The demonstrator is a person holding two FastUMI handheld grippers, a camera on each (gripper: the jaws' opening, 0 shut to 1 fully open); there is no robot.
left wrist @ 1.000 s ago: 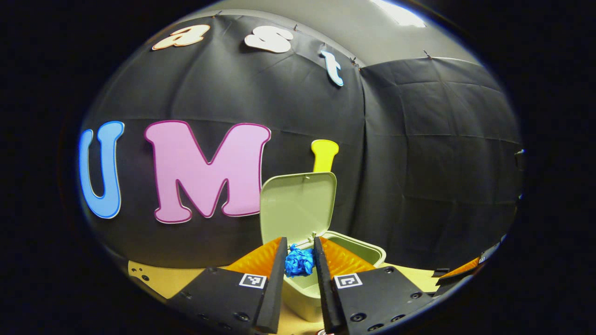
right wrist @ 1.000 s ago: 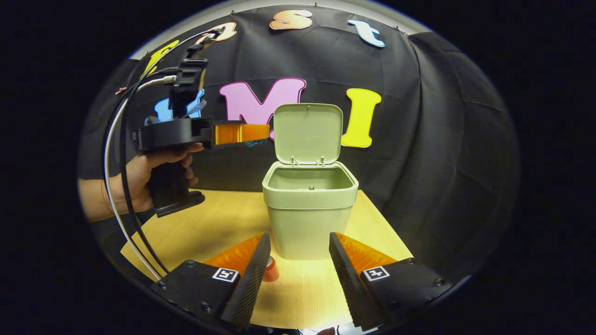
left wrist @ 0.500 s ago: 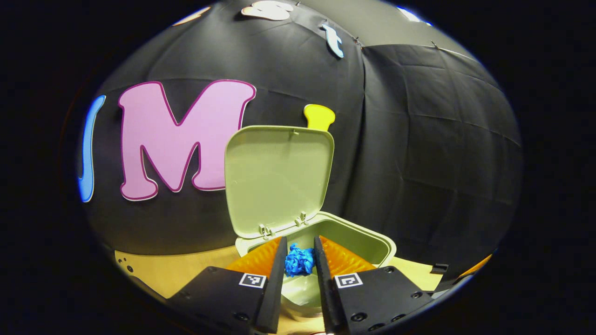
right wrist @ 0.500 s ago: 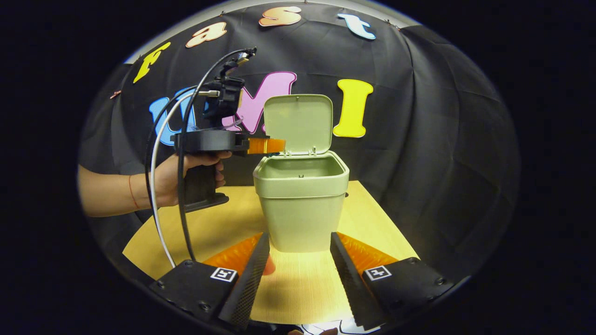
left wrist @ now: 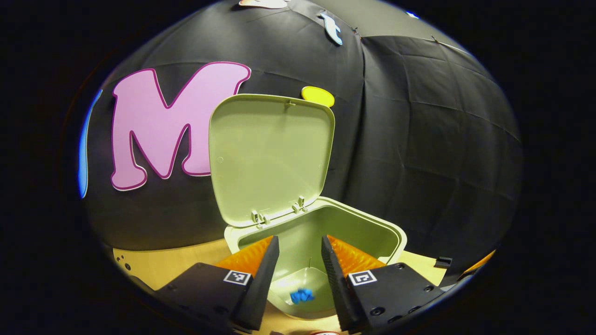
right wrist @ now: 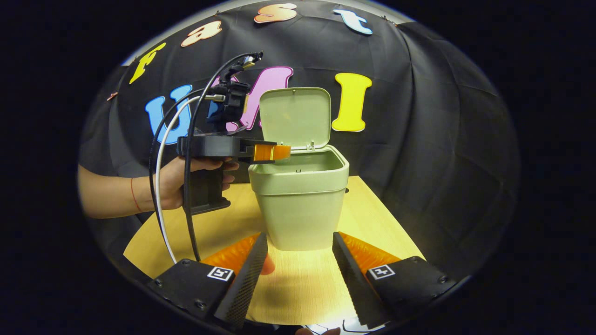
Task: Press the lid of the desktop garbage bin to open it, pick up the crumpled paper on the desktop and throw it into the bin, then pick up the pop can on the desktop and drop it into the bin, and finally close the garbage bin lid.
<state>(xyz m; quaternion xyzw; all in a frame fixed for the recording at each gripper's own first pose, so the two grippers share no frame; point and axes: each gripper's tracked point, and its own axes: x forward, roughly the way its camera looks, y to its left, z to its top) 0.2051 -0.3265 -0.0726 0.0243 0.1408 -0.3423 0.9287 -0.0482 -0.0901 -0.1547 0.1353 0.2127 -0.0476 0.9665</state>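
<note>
Left gripper view has my left gripper spread and empty over the bin, lid upright for dropping, crumpled paper inside; my right gripper gapes empty beside what may be the can.

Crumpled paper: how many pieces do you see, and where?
1. One blue crumpled paper lies at the bottom of the open bin, below the open left tool. The bin walls may hide others.

My left gripper view peers down from close above the open bin; my right gripper view faces it from the bench, farther back.
</note>
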